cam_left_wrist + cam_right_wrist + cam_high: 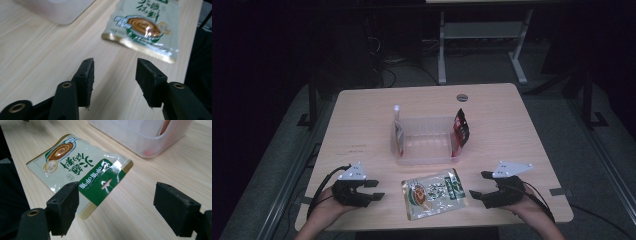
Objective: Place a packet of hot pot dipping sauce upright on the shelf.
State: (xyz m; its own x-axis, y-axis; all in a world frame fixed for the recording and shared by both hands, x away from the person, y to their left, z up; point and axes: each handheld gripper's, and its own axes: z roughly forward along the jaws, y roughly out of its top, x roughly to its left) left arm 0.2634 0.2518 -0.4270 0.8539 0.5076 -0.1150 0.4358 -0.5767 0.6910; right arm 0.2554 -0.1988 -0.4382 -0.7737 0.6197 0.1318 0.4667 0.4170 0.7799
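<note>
Pouch (434, 193) between open claws

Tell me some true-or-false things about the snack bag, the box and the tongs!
1. The green and white snack bag lies flat on the table. True.
2. The clear box sits nearer the person than the bag. False: it sits farther away.
3. The right tongs squeeze the bag. False: they are open, the bag is not pinched.
4. The left tongs hold nothing. True.
5. A red packet leans at the box's right end. True.
</note>
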